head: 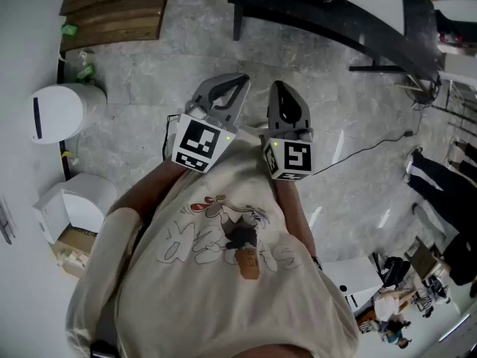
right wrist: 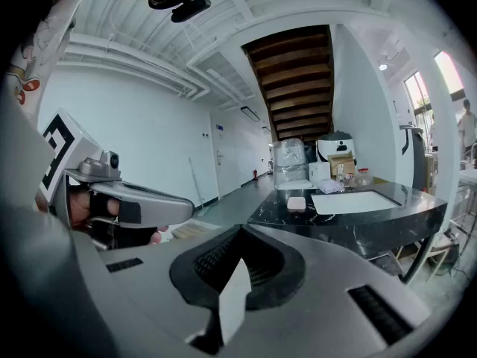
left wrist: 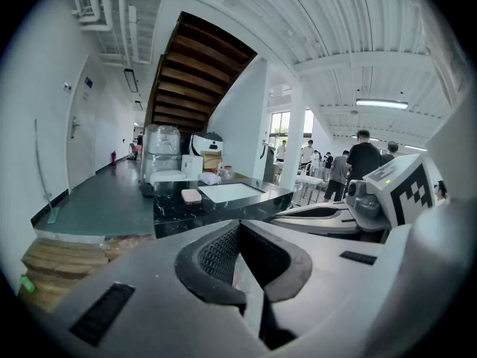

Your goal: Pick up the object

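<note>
In the head view we hold the left gripper (head: pixel 240 82) and the right gripper (head: pixel 279 88) side by side close against the chest, over the grey floor (head: pixel 149 88). Both point toward the black surface (head: pixel 313 13) ahead. We judge this a carrying pose for the approach, since nothing is within reach. In the left gripper view the fingers (left wrist: pixel 218 256) are pressed together with nothing between them, and the surface stands well apart beyond their tips. A small pink block (left wrist: pixel 191 195) lies near its near edge, just beside a white board (left wrist: pixel 229 192). We take that block for the likely object, though we cannot tell for certain, since boxes and containers (left wrist: pixel 168 155) crowd the far edge too. In the right gripper view the fingers (right wrist: pixel 216 263) are likewise closed and empty, the left gripper crosses the frame's left side, and the same block sits toward the near left corner of the surface. The pickup has not begun: both pairs of fingers must open before either can take anything.
</note>
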The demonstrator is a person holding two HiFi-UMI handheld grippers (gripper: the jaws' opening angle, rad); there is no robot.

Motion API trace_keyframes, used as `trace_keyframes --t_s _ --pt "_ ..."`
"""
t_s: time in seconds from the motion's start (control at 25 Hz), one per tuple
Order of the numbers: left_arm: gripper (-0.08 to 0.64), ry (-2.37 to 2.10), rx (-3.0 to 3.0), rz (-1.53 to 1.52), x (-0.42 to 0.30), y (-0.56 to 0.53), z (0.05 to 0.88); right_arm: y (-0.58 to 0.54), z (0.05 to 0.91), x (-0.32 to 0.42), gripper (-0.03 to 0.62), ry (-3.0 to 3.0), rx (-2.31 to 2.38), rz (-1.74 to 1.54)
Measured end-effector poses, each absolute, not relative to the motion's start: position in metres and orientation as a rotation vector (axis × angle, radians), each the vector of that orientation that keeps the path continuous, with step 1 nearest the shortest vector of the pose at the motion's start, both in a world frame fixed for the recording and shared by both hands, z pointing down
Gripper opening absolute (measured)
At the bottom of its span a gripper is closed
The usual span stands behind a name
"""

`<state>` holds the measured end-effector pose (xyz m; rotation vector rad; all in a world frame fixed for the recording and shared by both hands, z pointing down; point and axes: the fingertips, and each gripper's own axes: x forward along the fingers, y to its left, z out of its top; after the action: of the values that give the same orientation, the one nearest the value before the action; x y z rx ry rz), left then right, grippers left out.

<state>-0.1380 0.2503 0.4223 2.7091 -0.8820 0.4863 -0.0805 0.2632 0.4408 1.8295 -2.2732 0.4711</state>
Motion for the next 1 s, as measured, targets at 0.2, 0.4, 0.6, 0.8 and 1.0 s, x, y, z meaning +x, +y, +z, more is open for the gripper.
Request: trace_keyframes --t_s 0.2,0.4,0.6,0.8,1.0 --pt "0.014 -0.842 2.707 0.479 -0.153 0.236 0.428 0.250 0.448 -0.094 0.006 -2.236 1.847 0.493" --pt "0.014 -0.814 2.691 0.459 -0.169 0.225 0.433 0.244 0.451 -0.103 0.006 -2.204 1.945 0.533" --pt "0.014 -0.810 2.672 0.453 -0.191 0.216 0.440 0.240 0.447 -0.121 0.008 -2.209 1.956 0.521" --pt "0.014 -0.849 2.628 0.458 -0.208 0.210 0.447 0.240 0.443 -0.130 0.008 -2.230 1.923 0.470" --pt "0.014 -0.840 2.602 0.472 -0.208 0.199 0.456 0.224 0.445 -0.130 0.006 -2.159 1.979 0.369"
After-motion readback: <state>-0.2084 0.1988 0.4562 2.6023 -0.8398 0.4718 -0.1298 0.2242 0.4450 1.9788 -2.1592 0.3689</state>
